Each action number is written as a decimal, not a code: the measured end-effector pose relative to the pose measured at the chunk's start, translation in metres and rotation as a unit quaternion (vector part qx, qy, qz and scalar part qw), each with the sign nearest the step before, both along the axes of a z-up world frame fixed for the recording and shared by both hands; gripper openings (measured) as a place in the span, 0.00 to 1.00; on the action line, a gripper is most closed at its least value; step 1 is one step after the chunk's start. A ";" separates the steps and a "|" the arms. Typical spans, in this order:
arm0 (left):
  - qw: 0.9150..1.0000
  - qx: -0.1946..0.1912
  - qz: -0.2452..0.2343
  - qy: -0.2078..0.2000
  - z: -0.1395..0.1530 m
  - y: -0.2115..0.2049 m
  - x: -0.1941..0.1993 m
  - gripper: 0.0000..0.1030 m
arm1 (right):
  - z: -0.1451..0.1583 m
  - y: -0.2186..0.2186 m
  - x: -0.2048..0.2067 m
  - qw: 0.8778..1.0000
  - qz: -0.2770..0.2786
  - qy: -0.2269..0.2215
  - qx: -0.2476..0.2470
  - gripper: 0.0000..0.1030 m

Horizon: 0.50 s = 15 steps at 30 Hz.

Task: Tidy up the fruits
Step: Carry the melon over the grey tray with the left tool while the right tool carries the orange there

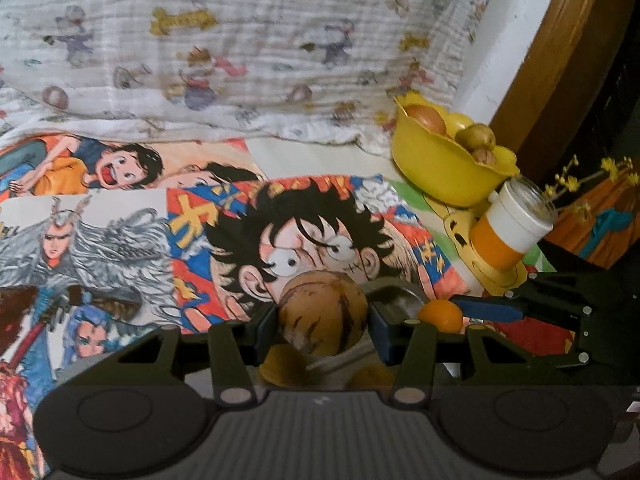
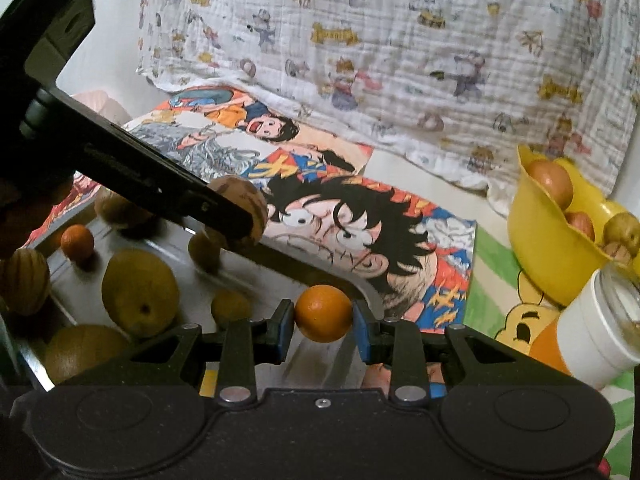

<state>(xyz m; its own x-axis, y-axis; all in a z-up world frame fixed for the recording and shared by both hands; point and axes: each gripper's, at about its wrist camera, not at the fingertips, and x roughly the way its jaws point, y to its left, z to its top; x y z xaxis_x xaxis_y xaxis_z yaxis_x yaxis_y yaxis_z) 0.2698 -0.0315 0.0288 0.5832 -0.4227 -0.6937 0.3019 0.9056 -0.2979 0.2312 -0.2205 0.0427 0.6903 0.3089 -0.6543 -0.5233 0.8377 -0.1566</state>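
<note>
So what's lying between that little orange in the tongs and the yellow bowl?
Just cartoon posters flat on the table, seen from the right wrist view. Nothing stands between the small orange and the yellow bowl.

A home: a cartoon-print blanket (image 1: pixel 240 40) hangs behind a table spread with anime posters (image 1: pixel 120 208) beside wooden furniture (image 1: pixel 560 60).

Cartoon-print surface (image 2: pixel 400 216) bears tray (image 2: pixel 168 240), yellow bowl (image 2: pixel 544 256)

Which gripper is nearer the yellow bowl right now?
Right. The right gripper, jaws shut on a small orange, sits between the left gripper, holding a brown fruit, and the yellow bowl.
</note>
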 end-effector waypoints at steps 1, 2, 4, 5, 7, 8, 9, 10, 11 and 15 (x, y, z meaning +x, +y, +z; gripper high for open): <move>1.000 0.002 -0.003 0.002 -0.001 -0.003 0.001 0.52 | 0.000 -0.001 0.000 1.000 0.001 0.002 0.000 0.32; 1.000 0.003 -0.005 0.004 -0.002 -0.005 0.001 0.52 | -0.001 -0.002 0.000 1.000 0.001 0.004 0.000 0.32; 1.000 0.008 -0.010 0.008 -0.004 -0.009 0.003 0.52 | -0.001 -0.002 0.000 1.000 0.002 0.008 0.000 0.32; 1.000 0.010 -0.012 0.011 -0.005 -0.011 0.003 0.52 | -0.002 -0.003 0.000 1.000 0.003 0.010 0.000 0.32; 1.000 0.014 -0.017 0.014 -0.007 -0.014 0.004 0.52 | -0.003 -0.003 0.001 1.000 0.004 0.013 0.001 0.32; 1.000 0.016 -0.019 0.016 -0.008 -0.016 0.005 0.52 | -0.003 -0.003 0.002 1.000 0.005 0.015 0.001 0.32; 0.999 0.018 -0.020 0.018 -0.008 -0.017 0.006 0.52 | -0.003 -0.003 0.003 1.000 0.005 0.017 0.002 0.32; 0.999 0.021 -0.022 0.020 -0.009 -0.019 0.006 0.52 | -0.004 -0.004 0.004 1.000 0.006 0.020 0.002 0.32; 0.999 0.023 -0.023 0.022 -0.009 -0.020 0.007 0.52 | -0.004 -0.004 0.004 1.000 0.006 0.022 0.002 0.32; 0.999 0.029 -0.026 0.029 -0.011 -0.023 0.009 0.52 | -0.006 -0.003 0.005 1.000 0.010 0.029 0.002 0.33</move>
